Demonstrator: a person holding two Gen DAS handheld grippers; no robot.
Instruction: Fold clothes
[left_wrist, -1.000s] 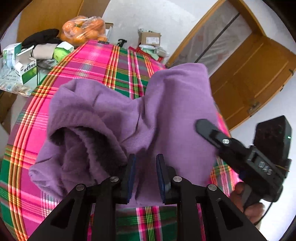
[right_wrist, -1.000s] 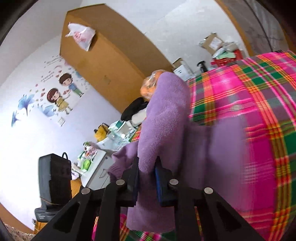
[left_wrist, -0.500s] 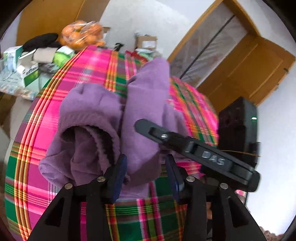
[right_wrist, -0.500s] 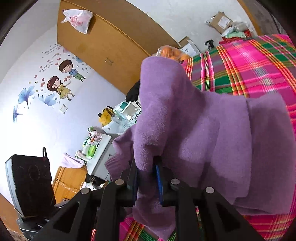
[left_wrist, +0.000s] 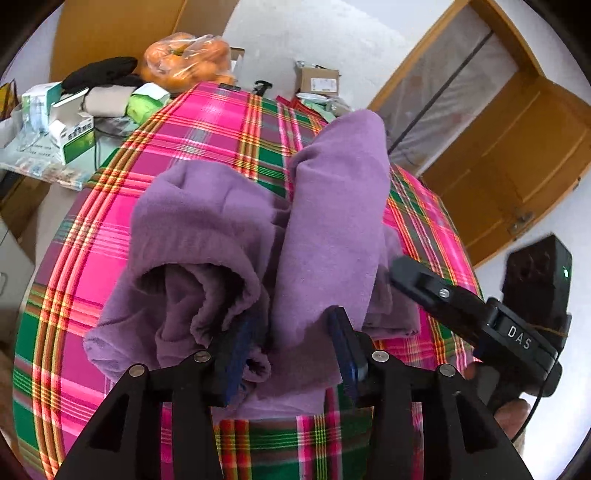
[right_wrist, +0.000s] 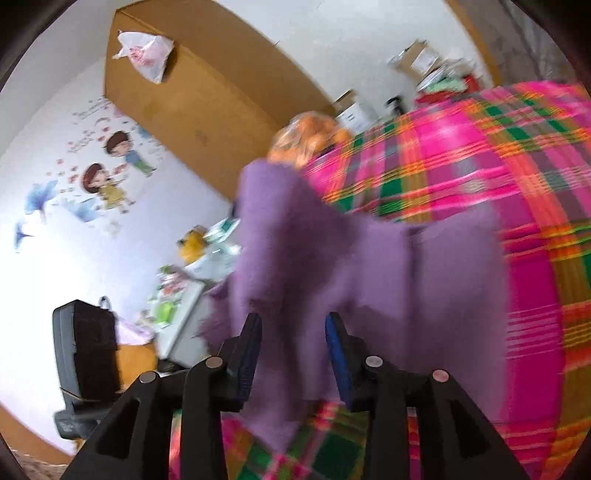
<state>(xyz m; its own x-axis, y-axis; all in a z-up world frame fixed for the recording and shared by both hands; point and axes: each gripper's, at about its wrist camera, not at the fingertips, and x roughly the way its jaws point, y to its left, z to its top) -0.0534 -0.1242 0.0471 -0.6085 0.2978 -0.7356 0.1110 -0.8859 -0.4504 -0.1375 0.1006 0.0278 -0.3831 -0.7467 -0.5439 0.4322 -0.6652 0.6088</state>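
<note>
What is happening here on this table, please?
A person is folding a soft purple fleece garment on a table with a pink and green plaid cloth, holding a gripper in each hand. The left gripper and the right gripper both have their jaws open around the fabric, which lies bunched with one part folded over. The fold is not yet flat.

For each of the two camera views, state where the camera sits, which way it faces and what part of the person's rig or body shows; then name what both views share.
Left wrist: on the left gripper, facing along the plaid tablecloth toward the bag of oranges; its open fingers, the right gripper and a hand show.
Right wrist: on the right gripper, facing leftward toward a sticker-decorated wall; its open fingers show.
Shared: purple garment, tablecloth, oranges.
</note>
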